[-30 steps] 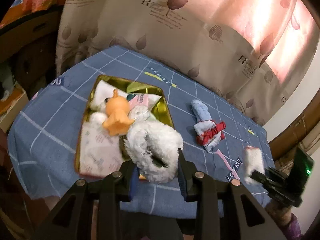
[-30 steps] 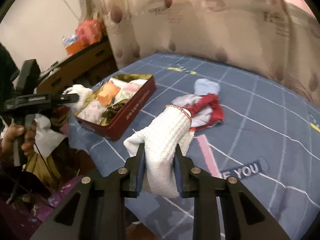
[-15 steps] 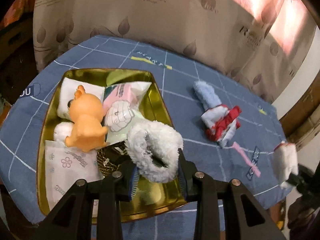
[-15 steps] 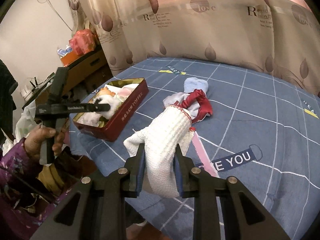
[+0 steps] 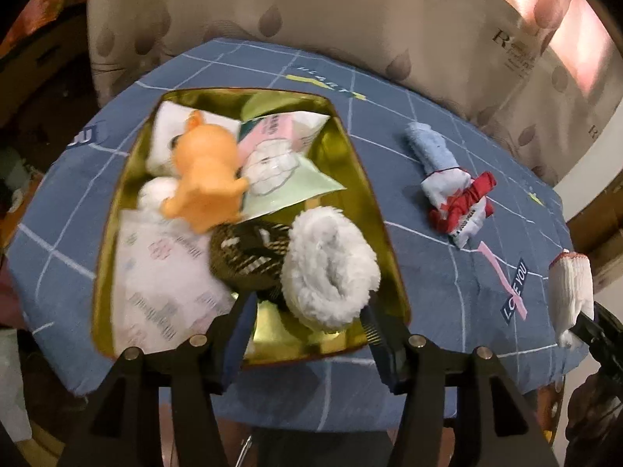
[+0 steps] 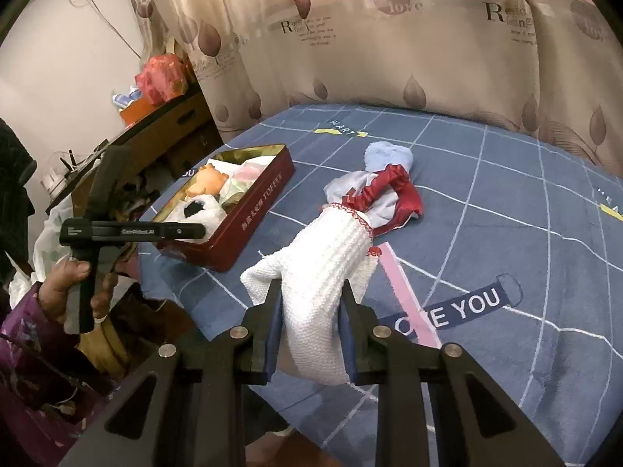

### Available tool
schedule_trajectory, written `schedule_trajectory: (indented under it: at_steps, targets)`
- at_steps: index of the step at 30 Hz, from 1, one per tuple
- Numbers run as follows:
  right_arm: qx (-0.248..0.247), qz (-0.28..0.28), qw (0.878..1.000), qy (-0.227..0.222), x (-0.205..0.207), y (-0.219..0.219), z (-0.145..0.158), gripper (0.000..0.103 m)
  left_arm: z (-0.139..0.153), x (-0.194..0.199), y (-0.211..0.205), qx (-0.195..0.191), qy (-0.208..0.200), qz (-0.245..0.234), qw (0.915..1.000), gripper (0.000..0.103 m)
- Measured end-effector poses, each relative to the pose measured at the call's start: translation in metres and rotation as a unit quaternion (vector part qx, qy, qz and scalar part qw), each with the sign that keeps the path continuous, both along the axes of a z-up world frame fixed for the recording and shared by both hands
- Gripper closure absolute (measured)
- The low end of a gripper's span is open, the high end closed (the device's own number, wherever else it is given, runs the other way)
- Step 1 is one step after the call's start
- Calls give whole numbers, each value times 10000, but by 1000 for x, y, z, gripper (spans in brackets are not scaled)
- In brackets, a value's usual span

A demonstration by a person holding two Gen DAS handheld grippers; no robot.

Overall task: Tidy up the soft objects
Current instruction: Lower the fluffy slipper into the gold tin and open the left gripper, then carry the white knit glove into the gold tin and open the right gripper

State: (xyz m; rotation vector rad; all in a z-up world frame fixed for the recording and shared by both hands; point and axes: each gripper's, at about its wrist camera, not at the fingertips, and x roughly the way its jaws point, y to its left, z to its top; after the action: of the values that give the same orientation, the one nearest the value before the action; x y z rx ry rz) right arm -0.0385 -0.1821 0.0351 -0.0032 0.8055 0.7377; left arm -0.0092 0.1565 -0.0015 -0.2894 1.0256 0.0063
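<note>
A fluffy white sock (image 5: pixel 327 268) lies in the near right corner of the open gold-lined tin (image 5: pixel 373 210). My left gripper (image 5: pixel 307 323) points down over it. Its jaws are opening, and the left pad stands clear of the sock between them. An orange plush toy (image 5: pixel 206 179), tissue packets and a dark woven item share the tin. In the right wrist view my right gripper (image 6: pixel 309 307) is shut on a white knitted glove (image 6: pixel 327 257), held above the blue checked tablecloth. The left gripper (image 6: pixel 194 229) shows there over the red-walled tin (image 6: pixel 253 214).
A pile of blue, white and red cloths (image 6: pixel 381 190) lies mid-table, right of the tin. A patterned curtain hangs behind the table. A cardboard box with a red bag (image 6: pixel 159 78) stands at the left. A person's hand (image 6: pixel 74 284) holds the left gripper near the table's edge.
My left gripper has come down over the tin and its jaws have spread. The fluffy sock, gripped before, now rests in the tin. The right gripper with the glove has stayed put.
</note>
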Motion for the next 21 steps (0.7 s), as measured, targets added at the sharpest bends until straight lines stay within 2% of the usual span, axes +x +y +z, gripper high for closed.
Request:
schedule_trajectory:
  at_steps: [6, 13, 21]
  targets:
    - [1, 92, 10000, -25, -5, 10, 4, 79, 9, -16, 5, 110, -207, 143, 9996, 44]
    - [52, 302, 9995, -127, -4, 28, 21, 79, 34, -46, 24, -169, -828, 665, 9942, 43]
    - [230, 948, 9951, -146, 13, 98, 43, 79, 33, -75, 45, 82, -1065, 1384, 9846, 41]
